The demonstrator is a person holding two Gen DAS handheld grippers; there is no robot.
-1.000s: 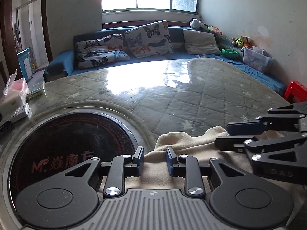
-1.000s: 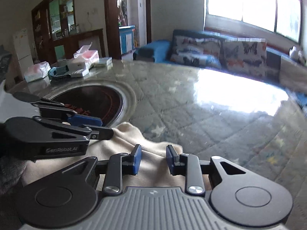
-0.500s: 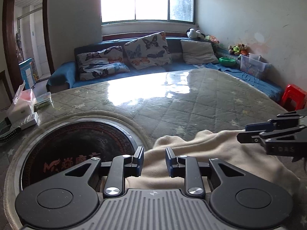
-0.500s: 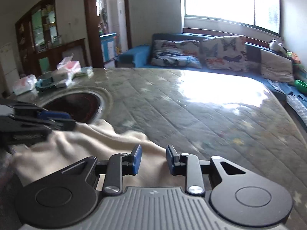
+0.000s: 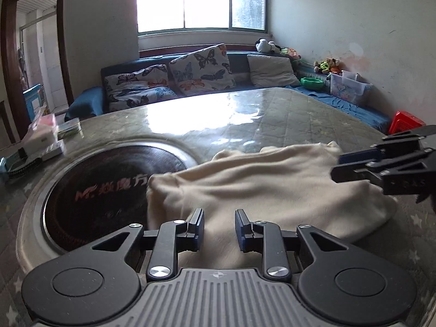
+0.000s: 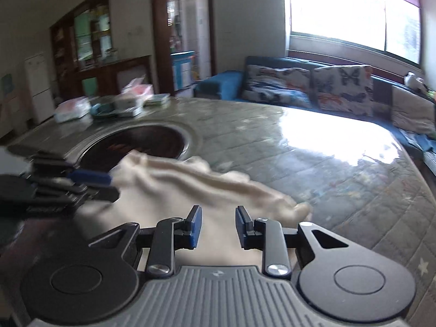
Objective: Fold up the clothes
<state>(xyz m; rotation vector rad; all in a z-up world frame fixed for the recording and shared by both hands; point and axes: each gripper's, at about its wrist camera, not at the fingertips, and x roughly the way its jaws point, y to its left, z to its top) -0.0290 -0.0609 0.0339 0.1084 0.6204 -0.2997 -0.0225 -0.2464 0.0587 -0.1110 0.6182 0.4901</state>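
A cream garment (image 5: 261, 185) lies bunched on the quilted table, its left edge over the dark round hotplate (image 5: 103, 190). It also shows in the right wrist view (image 6: 196, 190). My left gripper (image 5: 219, 230) is open and empty above the garment's near edge. My right gripper (image 6: 216, 227) is open and empty above the garment's near right part. The right gripper shows at the right in the left wrist view (image 5: 381, 169). The left gripper shows at the left in the right wrist view (image 6: 68, 188).
Boxes and tissue packs (image 5: 41, 136) sit at the table's far left, also in the right wrist view (image 6: 109, 106). A blue sofa with butterfly cushions (image 5: 190, 79) runs behind the table. A red stool (image 5: 406, 121) stands at the right.
Both grippers have pulled back and apart, staying open. The garment now lies spread wider across the table, and more of it shows between them.
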